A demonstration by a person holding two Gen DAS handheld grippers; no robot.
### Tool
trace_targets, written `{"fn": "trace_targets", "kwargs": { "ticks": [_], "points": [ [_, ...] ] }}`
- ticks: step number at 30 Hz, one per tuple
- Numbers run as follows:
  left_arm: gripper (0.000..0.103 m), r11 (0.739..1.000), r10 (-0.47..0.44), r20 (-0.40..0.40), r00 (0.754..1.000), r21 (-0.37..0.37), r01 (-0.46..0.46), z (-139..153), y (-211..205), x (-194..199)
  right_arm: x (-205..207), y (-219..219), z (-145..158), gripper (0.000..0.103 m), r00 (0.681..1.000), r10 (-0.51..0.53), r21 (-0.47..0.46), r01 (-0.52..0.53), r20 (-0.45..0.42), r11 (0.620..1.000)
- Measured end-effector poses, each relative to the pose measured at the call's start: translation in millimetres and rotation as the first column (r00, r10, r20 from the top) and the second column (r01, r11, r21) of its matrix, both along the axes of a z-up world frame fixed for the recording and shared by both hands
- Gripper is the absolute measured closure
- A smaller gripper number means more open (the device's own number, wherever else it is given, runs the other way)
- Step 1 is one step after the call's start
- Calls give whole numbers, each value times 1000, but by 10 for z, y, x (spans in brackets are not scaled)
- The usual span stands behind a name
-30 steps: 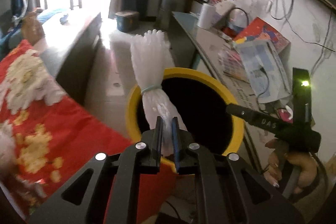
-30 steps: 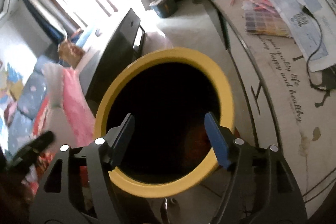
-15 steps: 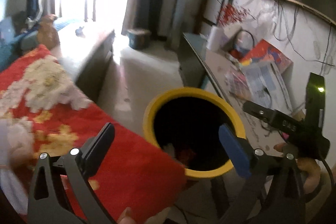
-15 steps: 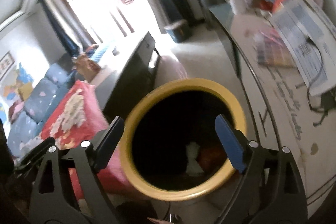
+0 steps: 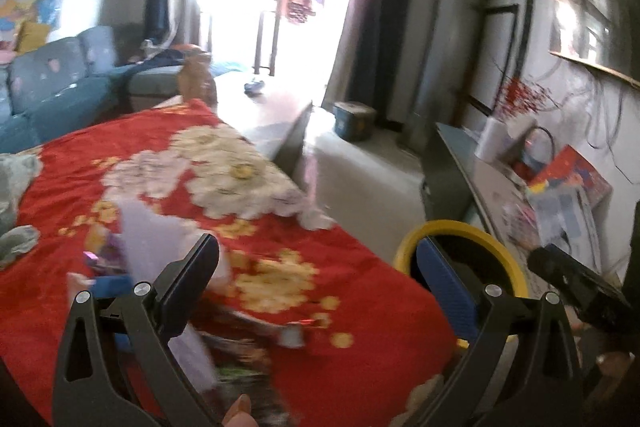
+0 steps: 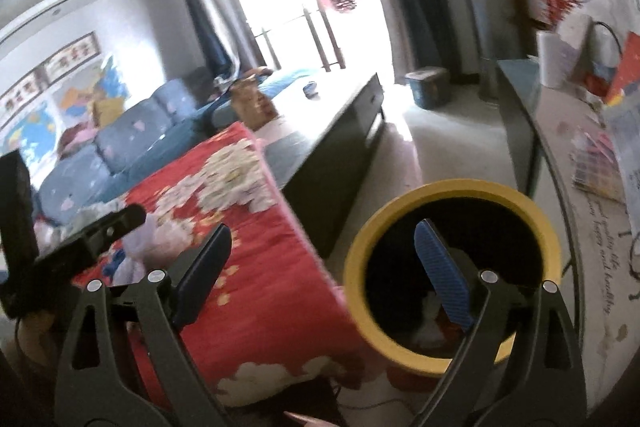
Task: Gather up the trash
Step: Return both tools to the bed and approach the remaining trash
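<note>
Left gripper (image 5: 316,267) gapes wide, empty, above the red floral-print cloth (image 5: 360,307); right gripper (image 6: 320,263) likewise spread; round yellow-rimmed bin (image 6: 452,191) beside the cloth's edge holds white trash (image 6: 430,323); blurred purple wrappers (image 5: 148,239) lie on the cloth.

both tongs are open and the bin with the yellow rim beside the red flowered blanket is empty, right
Not quite. Both tongs, left and right, are open, but the yellow-rimmed bin beside the red flowered blanket is not empty: the right wrist view shows white trash inside.

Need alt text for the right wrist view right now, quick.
The right gripper is open and empty above a yellow-rimmed bin with white trash inside. A red floral cloth lies to its left.
</note>
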State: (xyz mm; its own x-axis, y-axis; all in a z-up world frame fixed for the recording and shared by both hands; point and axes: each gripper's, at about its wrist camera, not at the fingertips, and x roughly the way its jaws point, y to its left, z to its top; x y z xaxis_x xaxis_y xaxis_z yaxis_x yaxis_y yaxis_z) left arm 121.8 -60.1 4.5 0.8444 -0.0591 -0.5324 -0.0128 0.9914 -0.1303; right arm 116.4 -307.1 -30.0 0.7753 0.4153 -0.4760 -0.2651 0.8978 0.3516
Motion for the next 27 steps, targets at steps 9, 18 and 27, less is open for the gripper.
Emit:
{"fn": "trace_targets", "kwargs": {
  "ticks": [9,18,27],
  "points": [
    [7,991,133,14,991,-22,-132,73,707,-178,-84,567,76,18,987,161,-67,-161,-8,985],
    [7,972,236,-6,972,-5,-236,133,1371,-289,-134,1281,-23,18,938,334,-95,-342,-93,935],
    [7,945,305,-92,948,-98,-313,-91,1940,-407,-172,1892,-141,18,879,447,-89,-465,-166,881]
  ]
}}
